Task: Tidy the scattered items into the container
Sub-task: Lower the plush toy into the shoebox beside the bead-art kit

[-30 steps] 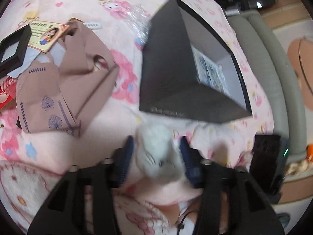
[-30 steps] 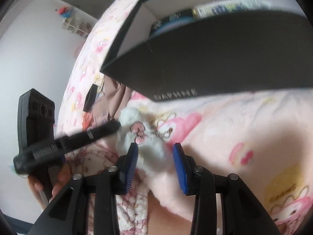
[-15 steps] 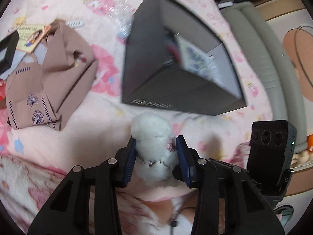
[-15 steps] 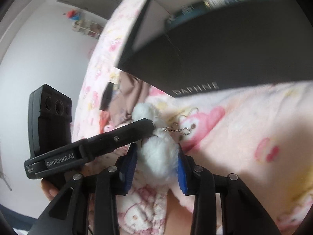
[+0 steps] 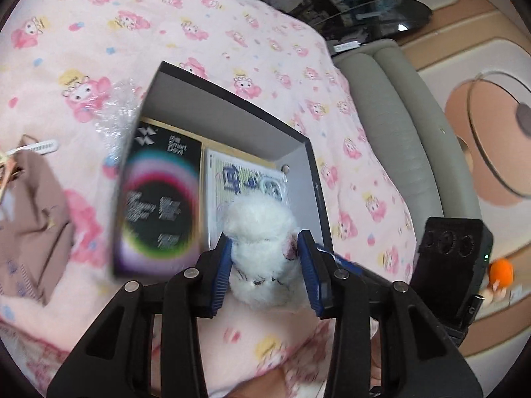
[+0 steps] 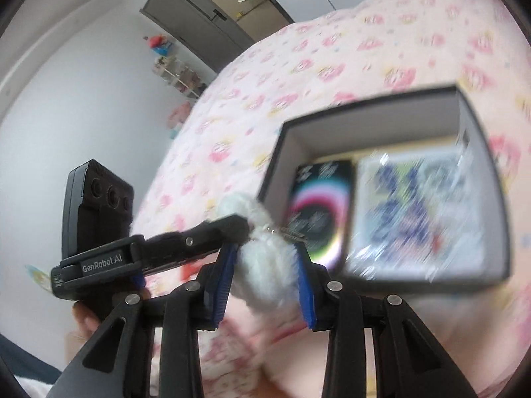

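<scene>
A white fluffy plush keychain (image 5: pixel 262 248) is held between both grippers at once. My left gripper (image 5: pixel 265 265) is shut on it, and my right gripper (image 6: pixel 265 265) is shut on it (image 6: pixel 265 268) from the other side. It hangs above the near edge of the open black box (image 5: pixel 308 165). In the box lie a black packet with a rainbow ring (image 5: pixel 159 205) and a white patterned packet (image 5: pixel 245 175). The box also shows in the right wrist view (image 6: pixel 491 199).
A brown paper bag (image 5: pixel 30 219) and crinkled clear plastic (image 5: pixel 116 112) lie left of the box on the pink cartoon blanket (image 5: pixel 199 16). A grey padded bed edge (image 5: pixel 398 126) runs along the right. The left gripper's body (image 6: pixel 149 252) crosses the right wrist view.
Both grippers closed on the plush and lifted it off the blanket up to the box; the box interior has come into view from above.
</scene>
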The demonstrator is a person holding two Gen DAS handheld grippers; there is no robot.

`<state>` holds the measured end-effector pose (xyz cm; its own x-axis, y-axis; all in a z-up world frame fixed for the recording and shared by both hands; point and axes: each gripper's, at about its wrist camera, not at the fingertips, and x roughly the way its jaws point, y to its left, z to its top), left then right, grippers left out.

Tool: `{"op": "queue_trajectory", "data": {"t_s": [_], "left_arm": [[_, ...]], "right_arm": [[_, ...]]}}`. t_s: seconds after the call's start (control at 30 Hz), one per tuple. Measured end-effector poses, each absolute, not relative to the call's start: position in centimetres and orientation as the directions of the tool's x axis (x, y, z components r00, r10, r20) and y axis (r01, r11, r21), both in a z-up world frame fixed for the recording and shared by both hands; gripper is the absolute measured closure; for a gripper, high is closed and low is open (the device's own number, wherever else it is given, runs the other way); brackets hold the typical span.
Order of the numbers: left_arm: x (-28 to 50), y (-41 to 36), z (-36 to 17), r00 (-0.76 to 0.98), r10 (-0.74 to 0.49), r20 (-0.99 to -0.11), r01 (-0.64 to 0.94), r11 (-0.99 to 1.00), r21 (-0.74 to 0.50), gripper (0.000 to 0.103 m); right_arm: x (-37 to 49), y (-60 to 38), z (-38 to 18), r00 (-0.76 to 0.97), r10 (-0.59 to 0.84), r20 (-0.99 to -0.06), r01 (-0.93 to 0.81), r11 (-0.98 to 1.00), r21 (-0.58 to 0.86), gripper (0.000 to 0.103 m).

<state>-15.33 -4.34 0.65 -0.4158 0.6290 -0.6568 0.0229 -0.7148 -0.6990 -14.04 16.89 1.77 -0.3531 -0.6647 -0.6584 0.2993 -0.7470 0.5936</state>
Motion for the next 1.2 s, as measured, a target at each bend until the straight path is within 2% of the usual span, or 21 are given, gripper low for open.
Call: {"op": "queue_trajectory", "data": {"t_s": [0.2, 0.43, 0.6, 0.7, 0.87, 1.0, 1.07, 1.2], "left_arm": [[-22.5, -2.2, -2.7, -0.383, 0.633, -0.673, 0.133, -0.683, -0.719, 0.064], [-29.6, 0.1, -7.3, -0.39, 0.608, -0.692, 0.248, -0.654, -0.715, 0.066], [-32.0, 1.7, -10.9, -0.35, 0.572, -0.742, 0.306, -0.679, -0.667, 0.069], [-31.9, 1.4, -11.5, -0.348, 0.573, -0.742, 0.343, -0.659, -0.669, 0.066], [-29.9, 2.3, -9.9, -0.339, 0.517, -0.786, 0.238, -0.761, -0.603, 0.066], [-30.1, 3.5, -9.4, -0.355, 0.456, -0.816, 0.211, -0.811, -0.545, 0.068], [-30.7, 3.9, -9.9, -0.357, 0.488, -0.797, 0.207, -0.791, -0.576, 0.069], [-31.9, 3.4, -10.9, -0.304, 0.63, -0.714, 0.208, -0.688, -0.696, 0.069]], "right_arm": [[-21.1, 19.1, 0.7, -0.334, -0.601, -0.726, 0.281, -0.799, 0.532, 0.072], [-27.6, 22.3, -1.9, -0.348, -0.56, -0.752, 0.234, -0.828, 0.509, 0.072], [-29.7, 24.4, -5.3, -0.353, -0.536, -0.767, 0.143, -0.841, 0.522, 0.072], [-29.4, 25.0, -5.4, -0.386, -0.509, -0.769, 0.145, -0.857, 0.494, 0.073], [-28.2, 26.6, -3.2, -0.505, -0.457, -0.733, 0.112, -0.876, 0.469, 0.074], [-27.9, 26.4, -3.1, -0.492, -0.411, -0.768, 0.108, -0.904, 0.415, 0.074], [-27.5, 25.3, -3.3, -0.498, -0.371, -0.783, 0.104, -0.923, 0.371, 0.074], [-26.9, 22.0, -3.4, -0.513, -0.279, -0.812, 0.178, -0.96, 0.217, 0.074]]}}
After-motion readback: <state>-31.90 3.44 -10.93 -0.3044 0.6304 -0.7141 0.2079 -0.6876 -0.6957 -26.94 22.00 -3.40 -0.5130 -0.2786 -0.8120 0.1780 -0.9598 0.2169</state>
